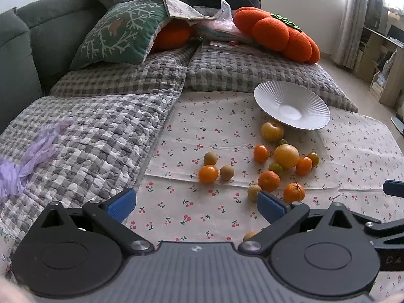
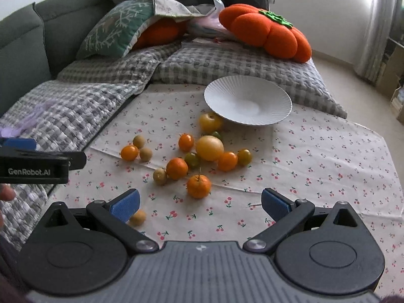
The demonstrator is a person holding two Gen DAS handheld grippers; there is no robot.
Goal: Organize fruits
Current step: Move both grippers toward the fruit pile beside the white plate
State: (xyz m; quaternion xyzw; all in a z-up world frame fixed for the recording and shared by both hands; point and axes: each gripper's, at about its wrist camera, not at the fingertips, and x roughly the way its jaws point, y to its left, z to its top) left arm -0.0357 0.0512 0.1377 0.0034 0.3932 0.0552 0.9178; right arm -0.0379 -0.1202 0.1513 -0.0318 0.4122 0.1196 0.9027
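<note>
Two handheld claws hover with jaws spread wide and empty above a cherry-print cloth (image 2: 315, 156) laid over a sofa seat: the left claw (image 1: 195, 203) and the right claw (image 2: 200, 203), each showing blue pads. Loose fruit lies scattered on the cloth in front of them, just beside a white ribbed plate (image 2: 248, 99) that holds nothing and sits tilted, its far rim propped on a grey checked cushion (image 2: 227, 63). A yellow apple (image 2: 210, 122) sits partly tucked under the plate's near rim; a large yellow citrus (image 2: 209, 147) lies amid small oranges and green-tinged tomatoes, one of them mostly hidden behind it. A stemmed mandarin (image 2: 198, 186) lies nearest the right claw. One small tan fruit (image 2: 137, 217) is half covered by the right claw's left pad, and in the left wrist view only a sliver of it peeks above the tool body. The left tool enters the right wrist view at the left edge, cut off, with a fingertip of the person's hand (image 2: 6, 193) barely visible below it. A pumpkin-shaped orange cushion (image 2: 267, 31) and a green embroidered pillow (image 1: 121, 32) crowd the sofa's back; a dark garment behind them is cropped by the frame.
</note>
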